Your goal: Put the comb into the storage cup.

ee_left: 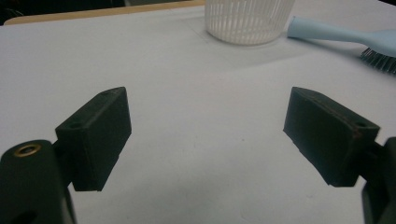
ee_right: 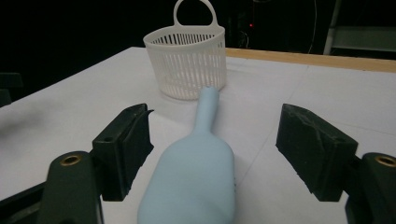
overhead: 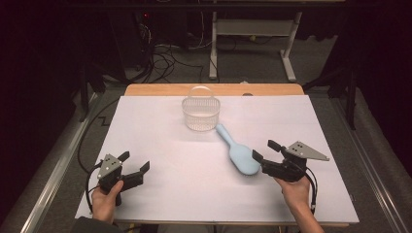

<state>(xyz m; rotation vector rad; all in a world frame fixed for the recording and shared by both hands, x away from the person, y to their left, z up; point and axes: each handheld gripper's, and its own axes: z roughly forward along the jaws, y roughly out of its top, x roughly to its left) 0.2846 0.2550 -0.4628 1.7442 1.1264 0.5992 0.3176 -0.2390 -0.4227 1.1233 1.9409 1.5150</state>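
Observation:
A light blue brush (overhead: 239,152) lies bristles down on the white table cover, its handle tip touching or almost touching a white slotted basket (overhead: 200,113). In the right gripper view the brush (ee_right: 196,172) has its wide head between the spread jaws, with a gap on each side. My right gripper (overhead: 265,151) is open at the brush's near end. My left gripper (overhead: 134,163) is open over bare cover at the near left, holding nothing. The left gripper view has the basket (ee_left: 249,18) and brush (ee_left: 345,36) far ahead to the right.
The white cover (overhead: 160,145) spans the table, with a wooden edge (overhead: 160,90) showing at the far side. Beyond the table are a desk frame (overhead: 252,43) and cables on the floor. A black cable (overhead: 92,131) runs along the table's left side.

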